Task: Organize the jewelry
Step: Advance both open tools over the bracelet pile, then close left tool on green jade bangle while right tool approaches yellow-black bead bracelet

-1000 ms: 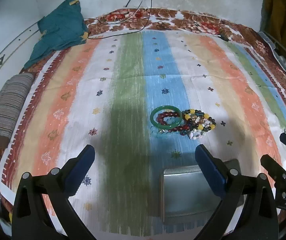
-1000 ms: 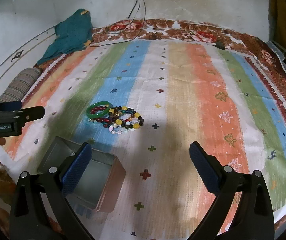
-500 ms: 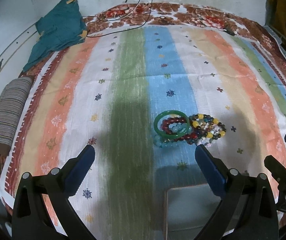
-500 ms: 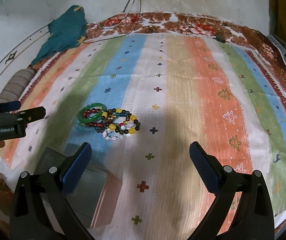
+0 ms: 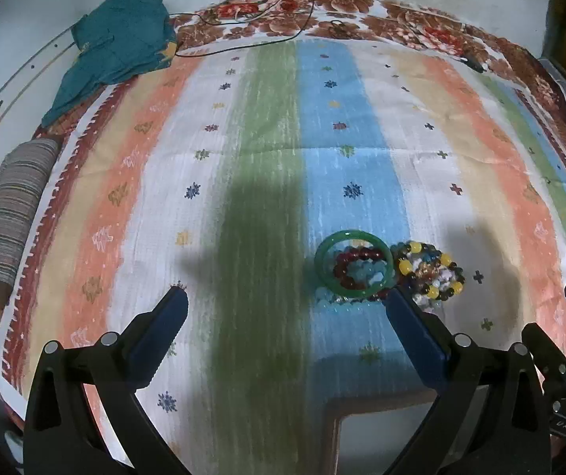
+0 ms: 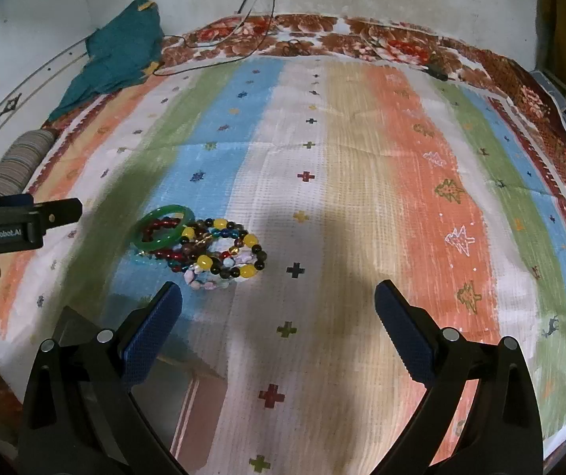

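A pile of jewelry lies on the striped cloth: a green bangle (image 5: 354, 263) (image 6: 162, 227) resting over dark red and pale blue bead bracelets, and beside it a cluster of multicoloured bead bracelets (image 5: 429, 275) (image 6: 221, 255) with yellow beads. An open metal box (image 5: 397, 435) (image 6: 164, 392) sits nearer than the pile, partly hidden behind the fingers. My left gripper (image 5: 284, 308) is open and empty, just short of the bangle. Just as empty and open, my right gripper (image 6: 279, 303) hovers to the right of the pile.
A teal cloth (image 5: 116, 39) lies at the far left corner. A striped rolled fabric (image 5: 10, 206) sits at the left edge. Black and white cables (image 5: 267, 12) trail across the floral bedding at the back. The striped cloth (image 6: 421, 198) stretches bare to the right.
Both grippers have moved forward and down toward the jewelry pile, which now looks larger and closer. The metal box has slid toward the bottom of both views. Both grippers stayed open.
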Demonstrator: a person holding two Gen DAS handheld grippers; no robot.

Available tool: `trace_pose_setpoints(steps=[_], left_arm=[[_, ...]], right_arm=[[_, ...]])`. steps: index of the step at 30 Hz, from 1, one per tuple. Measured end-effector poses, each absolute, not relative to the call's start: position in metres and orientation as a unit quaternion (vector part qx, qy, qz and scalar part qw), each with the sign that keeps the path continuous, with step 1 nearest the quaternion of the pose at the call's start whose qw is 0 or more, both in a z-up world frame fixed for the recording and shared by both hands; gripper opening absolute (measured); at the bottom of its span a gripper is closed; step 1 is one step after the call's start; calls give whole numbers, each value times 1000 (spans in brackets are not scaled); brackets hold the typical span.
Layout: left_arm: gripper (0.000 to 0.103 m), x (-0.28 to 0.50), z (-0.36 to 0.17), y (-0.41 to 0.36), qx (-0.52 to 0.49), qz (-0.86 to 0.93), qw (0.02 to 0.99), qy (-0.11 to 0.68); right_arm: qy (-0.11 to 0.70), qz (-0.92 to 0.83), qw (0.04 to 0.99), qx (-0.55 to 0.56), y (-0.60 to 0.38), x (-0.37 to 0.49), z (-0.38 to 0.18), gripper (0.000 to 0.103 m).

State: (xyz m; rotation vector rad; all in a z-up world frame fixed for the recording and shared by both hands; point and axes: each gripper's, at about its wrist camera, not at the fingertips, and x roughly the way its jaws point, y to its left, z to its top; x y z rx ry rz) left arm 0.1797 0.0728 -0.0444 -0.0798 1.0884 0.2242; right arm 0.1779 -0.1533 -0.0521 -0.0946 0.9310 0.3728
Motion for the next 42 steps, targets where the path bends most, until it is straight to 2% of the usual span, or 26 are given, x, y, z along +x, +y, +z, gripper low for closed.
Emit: trace_pose_setpoints(steps=[20,28,31,36,42], left_arm=[[97,217,-81,85,-48,102,820,561],[91,228,-91,85,-39,98,814,571],[85,232,-96,87,-38,98,810,577],[80,237,-103,88,-32,100,806,583],[77,244,-114,86,-21,92,801,592]], right_arm=[[499,178,848,-20,-152,217,-75,99],[512,177,840,-29,-140,229,-87,98],[519,177,836,-32,-136,234,-93,89],[530,177,829,-30,-134,242,-102,85],[539,179,822,-24,-130,249,-110,74]])
